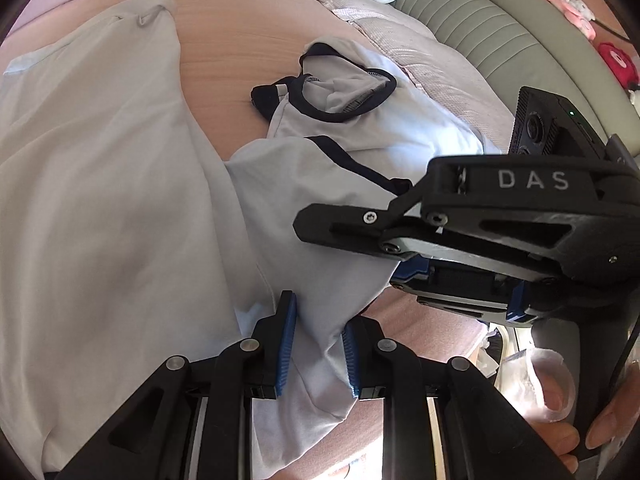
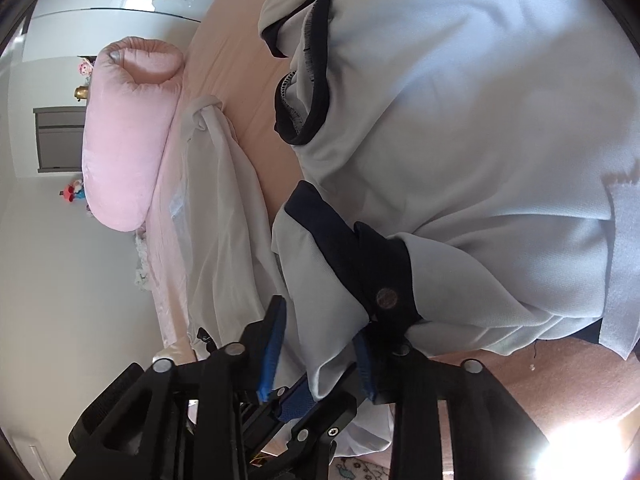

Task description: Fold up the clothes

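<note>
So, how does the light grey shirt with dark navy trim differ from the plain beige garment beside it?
The light grey shirt with dark navy trim has dark bands at neck and sleeve; the plain beige garment has none. The grey shirt is pinched by the left gripper and right gripper; the beige garment lies ungripped. Both rest crumpled on the peach-coloured bed sheet.

Open bed sheet is left free between the beige garment and the pale shirt. To the right, passage is blocked by the other tongs (just beside the shirt), and beyond by the quilted blanket.
</note>
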`<move>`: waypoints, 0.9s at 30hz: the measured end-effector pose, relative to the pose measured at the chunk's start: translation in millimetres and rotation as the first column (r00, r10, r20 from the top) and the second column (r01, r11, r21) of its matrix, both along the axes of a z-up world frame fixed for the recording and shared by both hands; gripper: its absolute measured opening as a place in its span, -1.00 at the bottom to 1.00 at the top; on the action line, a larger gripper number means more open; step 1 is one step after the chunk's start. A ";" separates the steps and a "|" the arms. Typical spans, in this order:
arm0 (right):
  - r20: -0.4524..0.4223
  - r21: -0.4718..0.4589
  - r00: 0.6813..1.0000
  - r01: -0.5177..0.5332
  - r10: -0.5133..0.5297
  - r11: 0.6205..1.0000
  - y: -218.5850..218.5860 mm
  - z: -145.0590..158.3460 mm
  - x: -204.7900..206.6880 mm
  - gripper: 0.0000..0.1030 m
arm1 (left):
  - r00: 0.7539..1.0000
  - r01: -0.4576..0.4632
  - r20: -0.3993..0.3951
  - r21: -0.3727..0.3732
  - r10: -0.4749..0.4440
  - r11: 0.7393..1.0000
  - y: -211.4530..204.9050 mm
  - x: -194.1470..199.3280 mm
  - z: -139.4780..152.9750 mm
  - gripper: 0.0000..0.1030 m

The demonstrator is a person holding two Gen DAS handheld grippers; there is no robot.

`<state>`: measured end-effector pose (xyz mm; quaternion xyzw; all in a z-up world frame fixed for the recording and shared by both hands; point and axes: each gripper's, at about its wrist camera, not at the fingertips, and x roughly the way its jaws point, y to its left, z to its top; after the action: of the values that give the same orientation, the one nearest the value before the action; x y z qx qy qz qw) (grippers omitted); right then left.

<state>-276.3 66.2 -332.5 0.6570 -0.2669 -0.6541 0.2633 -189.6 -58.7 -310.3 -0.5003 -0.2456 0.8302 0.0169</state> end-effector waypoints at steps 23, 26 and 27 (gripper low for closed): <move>-0.153 0.047 0.980 -0.124 0.130 0.991 -55.5 71.2 22.4 -0.89 | 0.996 -0.040 -0.080 0.029 0.042 0.999 -38.4 32.7 40.5 -0.30; -0.158 0.061 0.975 -0.148 0.156 0.987 -65.3 75.1 27.5 -0.89 | 0.994 -0.070 -0.084 0.078 0.076 0.995 -54.1 49.7 40.1 -0.28; -0.155 0.061 0.975 -0.153 0.161 0.986 -67.6 75.8 29.0 -0.89 | 0.992 -0.081 -0.087 0.109 0.091 0.991 -58.6 50.2 38.9 -0.28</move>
<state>-247.3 -1.4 -256.7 0.6277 -0.1761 -0.6880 0.3187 -139.5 -117.3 -271.4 -0.4491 -0.3094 0.8380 0.0185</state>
